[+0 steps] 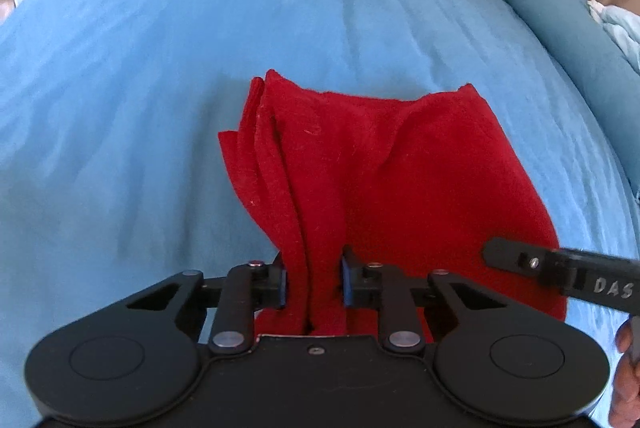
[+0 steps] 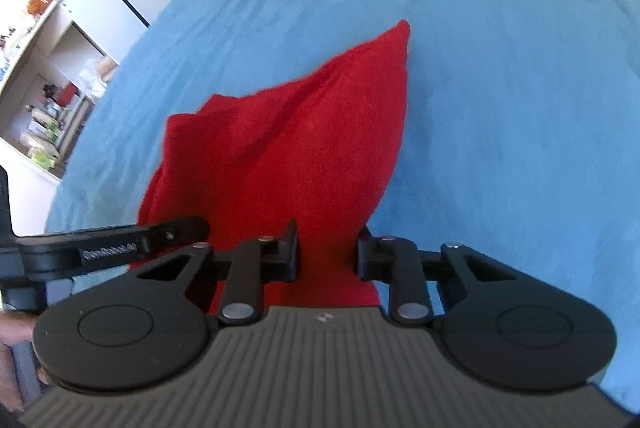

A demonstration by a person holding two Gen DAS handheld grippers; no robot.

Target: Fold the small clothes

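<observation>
The red cloth (image 1: 360, 167) lies on the blue bed cover (image 1: 140, 87), near the close edge of the bed and roughly centred between the two tools, with its far edge raised into two peaks and a stack of loose layers showing along its left side.

Starting on the left: the left hand-held gripper (image 1: 314, 282) has its jaws drawn in narrow on the near left part of the cloth, the blue pads pressing a bunched, pleated wad of fabric. The risk here is that the pinch holds only some of the layers — the left edge already fans into several separate folds, and any layer outside the pads would likely drop away and spoil the fold when the corner is carried.

On the right, the right hand-held gripper (image 2: 328, 252) is likewise closed down on the near right part of the cloth, red fabric filling the gap between its black fingers. It grips a thicker bundle, so an uneven hold seems possible — one side slipping sooner than the other.

The two tools sit close together, the tip of one finger of each showing in the other's view; a careless lift could knock them together. Pulling apart too hard might tug the cloth free, while too little tension would probably leave the middle sagging and creased.
</observation>
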